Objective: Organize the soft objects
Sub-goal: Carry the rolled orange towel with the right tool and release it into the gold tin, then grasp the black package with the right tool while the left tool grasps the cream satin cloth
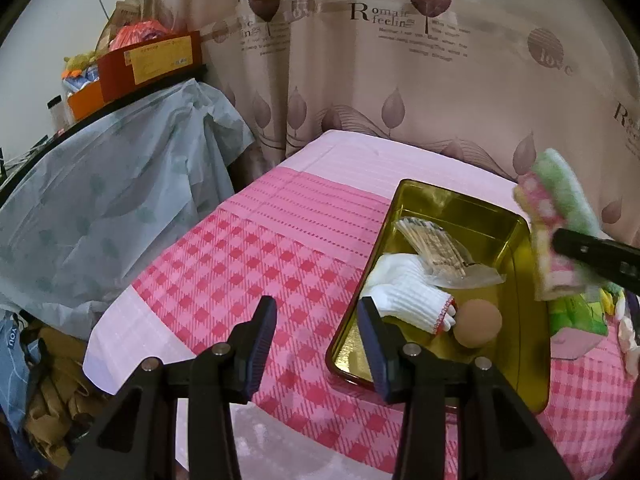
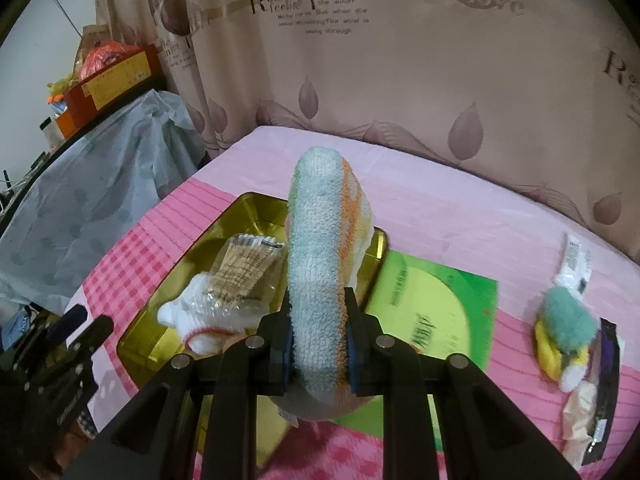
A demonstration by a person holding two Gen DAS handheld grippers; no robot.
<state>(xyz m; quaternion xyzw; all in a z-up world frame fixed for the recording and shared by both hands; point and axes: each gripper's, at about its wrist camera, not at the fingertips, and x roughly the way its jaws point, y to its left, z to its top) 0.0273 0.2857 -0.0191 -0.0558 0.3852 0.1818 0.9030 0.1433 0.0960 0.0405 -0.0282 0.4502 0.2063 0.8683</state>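
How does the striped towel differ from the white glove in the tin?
The striped towel is pastel blue, orange and green; the white glove is plain with a red-trimmed cuff. The towel is clamped in the right gripper, held up over the gold tin; the glove lies inside it, ungripped. Both are soft fabric.

— Left gripper (image 1: 316, 344): where, against the gold tin (image 1: 516, 320)?

— Low at the tin's near left corner. Jaws spread wide, nothing between the pads. Right finger (image 1: 374, 350) over the tin's near rim, left finger (image 1: 260, 344) out beyond it, over the cloth.

— And the right gripper (image 2: 316, 342)?

— Raised above the tin's right edge, pointing forward across it. Jaws drawn in, pads pressed on both sides of a rolled striped towel (image 2: 320, 240), which stands up out of the grip. Seen from the left camera only as a dark bar at the tin's right side.
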